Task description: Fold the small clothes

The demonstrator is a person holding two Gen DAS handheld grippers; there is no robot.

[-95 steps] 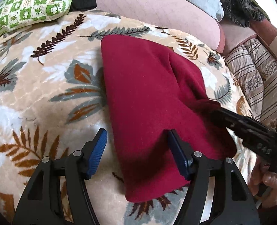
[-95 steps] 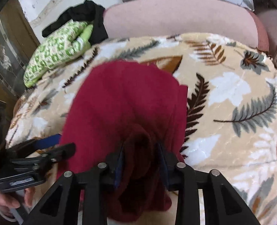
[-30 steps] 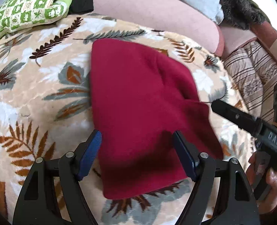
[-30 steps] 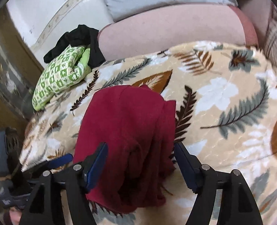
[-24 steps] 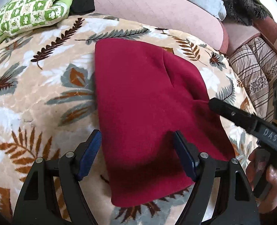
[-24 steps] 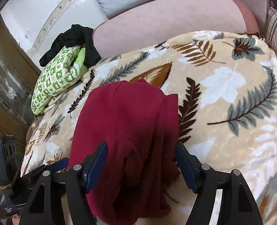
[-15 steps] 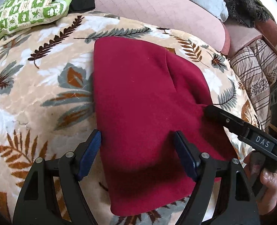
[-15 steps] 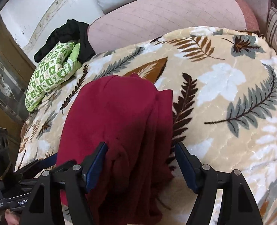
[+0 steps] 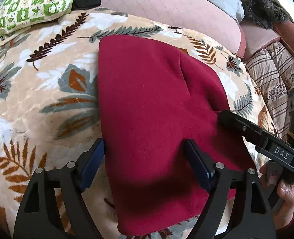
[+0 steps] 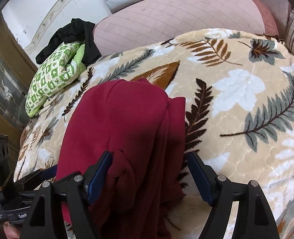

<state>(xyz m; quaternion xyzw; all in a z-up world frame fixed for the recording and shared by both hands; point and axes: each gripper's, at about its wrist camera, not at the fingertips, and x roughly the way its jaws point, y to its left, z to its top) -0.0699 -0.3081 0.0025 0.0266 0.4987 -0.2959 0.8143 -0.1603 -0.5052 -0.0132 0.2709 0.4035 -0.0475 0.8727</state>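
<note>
The red garment (image 9: 156,107) lay folded on the leaf-print blanket (image 9: 37,99). My left gripper (image 9: 147,163) stood wide over its near edge — my right gripper (image 10: 149,176) too, spread wide astride the bunched side folds.

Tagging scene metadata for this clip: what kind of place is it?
Most likely a home bedroom or living room: a red garment lies on a leaf-print plush blanket, with a pink quilted cushion and a green patterned pillow behind it.
</note>
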